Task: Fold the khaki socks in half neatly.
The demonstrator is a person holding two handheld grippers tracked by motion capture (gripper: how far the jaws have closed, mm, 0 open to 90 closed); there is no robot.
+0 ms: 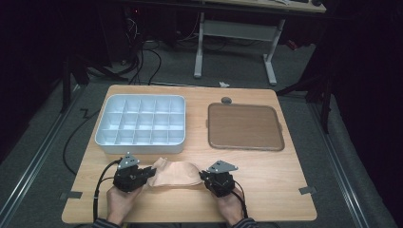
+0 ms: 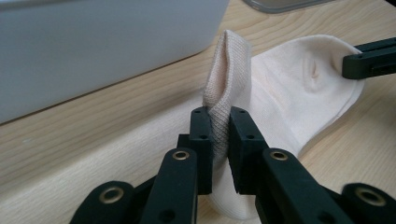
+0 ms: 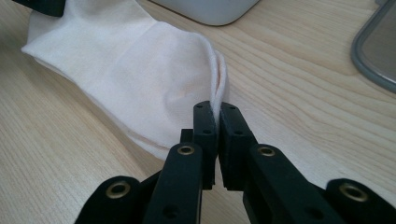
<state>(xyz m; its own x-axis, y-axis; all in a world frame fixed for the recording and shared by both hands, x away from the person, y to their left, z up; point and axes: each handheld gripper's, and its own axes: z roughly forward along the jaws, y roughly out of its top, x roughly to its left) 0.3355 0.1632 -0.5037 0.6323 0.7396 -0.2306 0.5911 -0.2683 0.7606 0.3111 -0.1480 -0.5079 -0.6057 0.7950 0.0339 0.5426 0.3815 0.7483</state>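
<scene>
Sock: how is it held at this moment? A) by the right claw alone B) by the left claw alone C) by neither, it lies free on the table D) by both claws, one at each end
D: the left claw pinches the ribbed end of the sock, and the right claw pinches the opposite edge.
</scene>
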